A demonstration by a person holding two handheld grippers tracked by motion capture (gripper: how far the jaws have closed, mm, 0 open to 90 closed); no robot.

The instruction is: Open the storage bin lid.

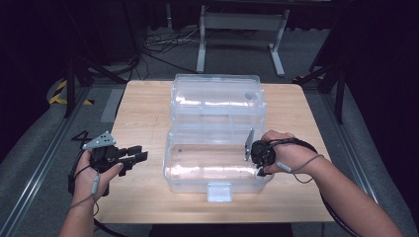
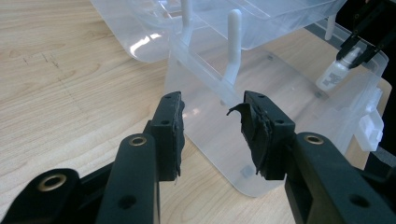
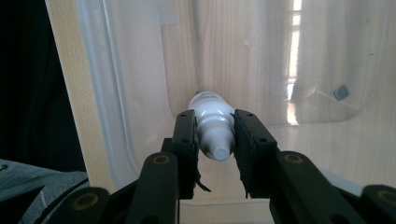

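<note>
Right gripper (image 3: 215, 135) is clamping a white bottle (image 3: 212, 126) over the clear box (image 1: 217, 168). Left gripper (image 2: 212, 126) is hovering beside it, jaws apart

High view looks down; both gripper views closely share the clear box (image 1: 217, 158).

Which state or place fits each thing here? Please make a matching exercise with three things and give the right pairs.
Things:
1. left tool
2. right tool
3. clear plastic box

States or places:
A. lid swung back, standing open on the table
B. open, holding nothing, beside the box
C. closed on a small white bottle, over the box

Pairs: 1-B, 2-C, 3-A
</note>
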